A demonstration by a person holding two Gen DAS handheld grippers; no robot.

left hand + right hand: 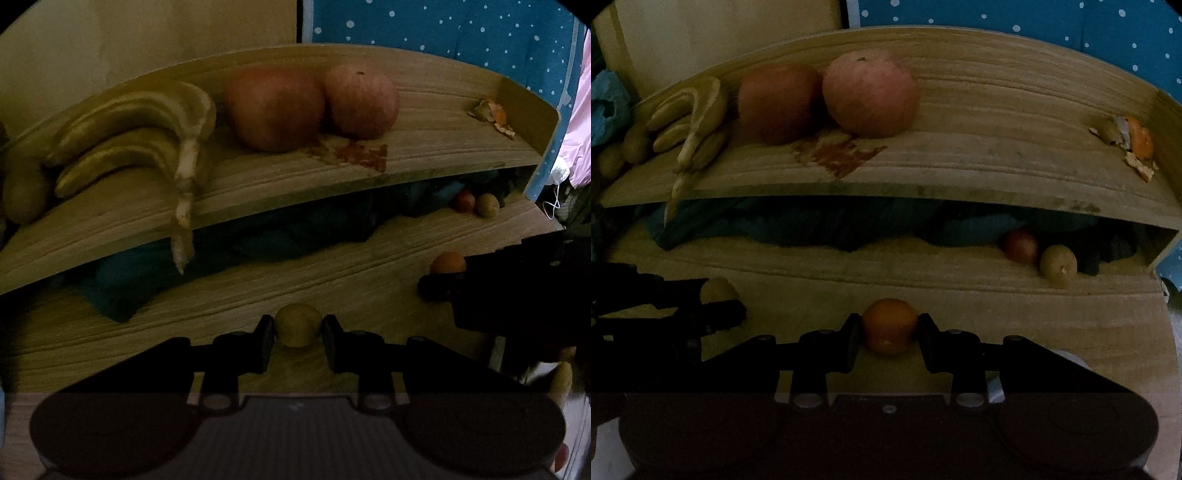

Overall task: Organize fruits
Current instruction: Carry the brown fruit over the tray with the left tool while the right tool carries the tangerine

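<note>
A small yellow-green fruit (pixel 298 322) sits between the pads of my left gripper (pixel 298 332), which is shut on it just above the lower wooden board (pixel 221 317). My right gripper (pixel 889 334) is shut on a small orange (pixel 888 321) over the same board (pixel 997 325). Each gripper shows in the other's view: the orange (pixel 447 263) at the right, the yellow-green fruit (pixel 718 290) at the left. On the upper shelf (pixel 424 144) lie bananas (pixel 129 129) and two apples (pixel 275 109) (pixel 362 99).
Orange peel (pixel 1137 142) lies at the upper shelf's right end, and a reddish stain (pixel 842 155) marks its front. Under the shelf are dark blue cloth (pixel 812 225), a small red fruit (pixel 1019 245) and a small green fruit (pixel 1058 265). A blue dotted fabric (pixel 461 29) hangs behind.
</note>
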